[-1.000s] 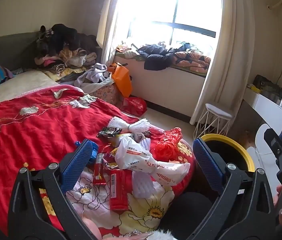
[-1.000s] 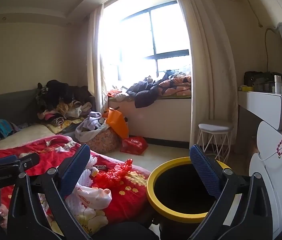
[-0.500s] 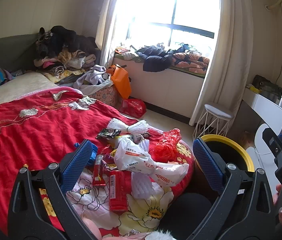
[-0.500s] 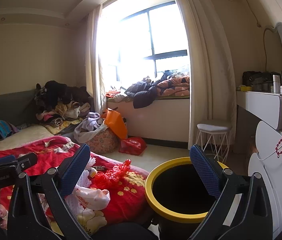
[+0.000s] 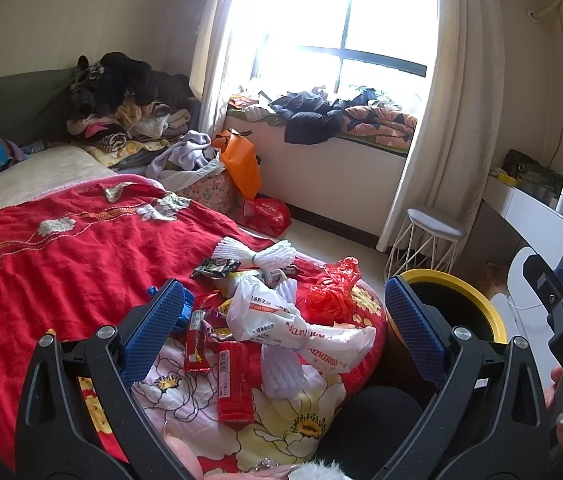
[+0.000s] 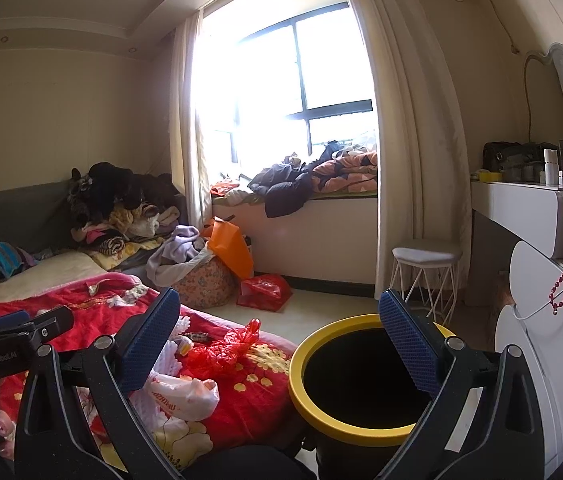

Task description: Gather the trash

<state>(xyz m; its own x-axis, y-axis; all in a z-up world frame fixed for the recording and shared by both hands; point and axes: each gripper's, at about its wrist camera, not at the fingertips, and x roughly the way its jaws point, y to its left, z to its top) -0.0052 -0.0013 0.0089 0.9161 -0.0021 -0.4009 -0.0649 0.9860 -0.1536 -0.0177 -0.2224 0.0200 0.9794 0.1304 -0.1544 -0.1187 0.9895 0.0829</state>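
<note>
Both grippers, left gripper (image 5: 283, 316) and right gripper (image 6: 279, 330), gape wide, holding nothing. At the bed's (image 5: 61, 264) foot corner lie one white plastic bag (image 5: 281, 320), one red bag (image 5: 331, 294), two red wrappers (image 5: 233, 380); one yellow-rimmed bin (image 6: 345, 428) stands beside.

The right gripper (image 6: 279, 332) is seen with jaws wide apart, empty. A yellow-rimmed bin (image 6: 301, 396) stands near right; trash (image 6: 185, 396) lies on the red bedspread (image 6: 249, 404) at left.

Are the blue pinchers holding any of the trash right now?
No, nothing is held. The left gripper hangs open above the white plastic bag on the red bedspread, and the right gripper is open near the yellow-rimmed black bin.
</note>
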